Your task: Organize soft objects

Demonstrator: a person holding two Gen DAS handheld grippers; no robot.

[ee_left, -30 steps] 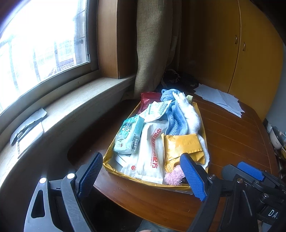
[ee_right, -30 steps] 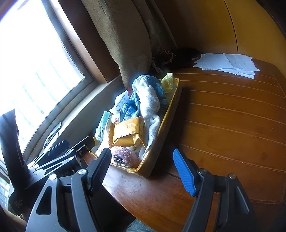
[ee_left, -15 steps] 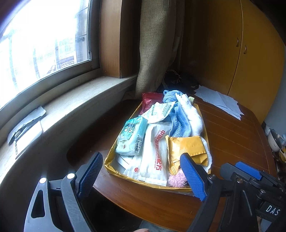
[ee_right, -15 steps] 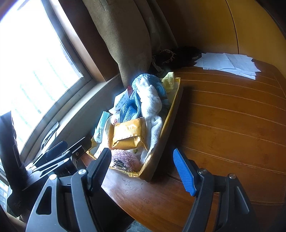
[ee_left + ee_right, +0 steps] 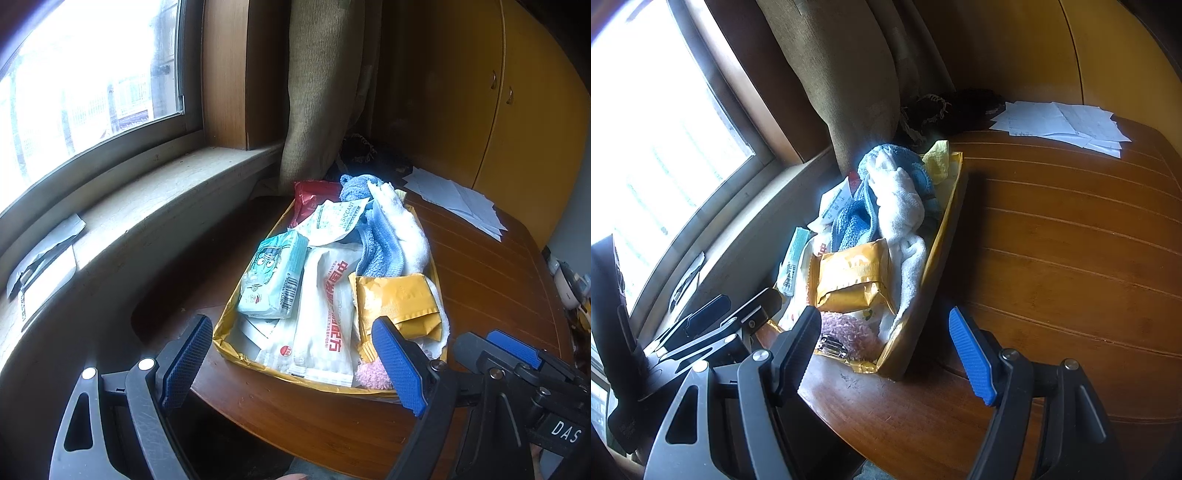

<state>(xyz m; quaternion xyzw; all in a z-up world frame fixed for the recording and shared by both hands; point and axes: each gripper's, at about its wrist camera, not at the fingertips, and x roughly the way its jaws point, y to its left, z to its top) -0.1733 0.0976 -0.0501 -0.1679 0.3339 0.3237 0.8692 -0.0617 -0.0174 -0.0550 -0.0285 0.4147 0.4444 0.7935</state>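
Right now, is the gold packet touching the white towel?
Touching. In the right wrist view the gold packet lies against the white towel, its right edge pressed into the towel's folds with no gap between them.

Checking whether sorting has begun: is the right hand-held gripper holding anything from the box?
No: the right hand-held gripper is open and empty, short of the gold box on the table.

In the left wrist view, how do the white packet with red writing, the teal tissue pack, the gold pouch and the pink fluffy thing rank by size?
1. White packet
2. Teal tissue pack and gold pouch look alike
3. Pink fluffy thing, though the left gripper partly hides it
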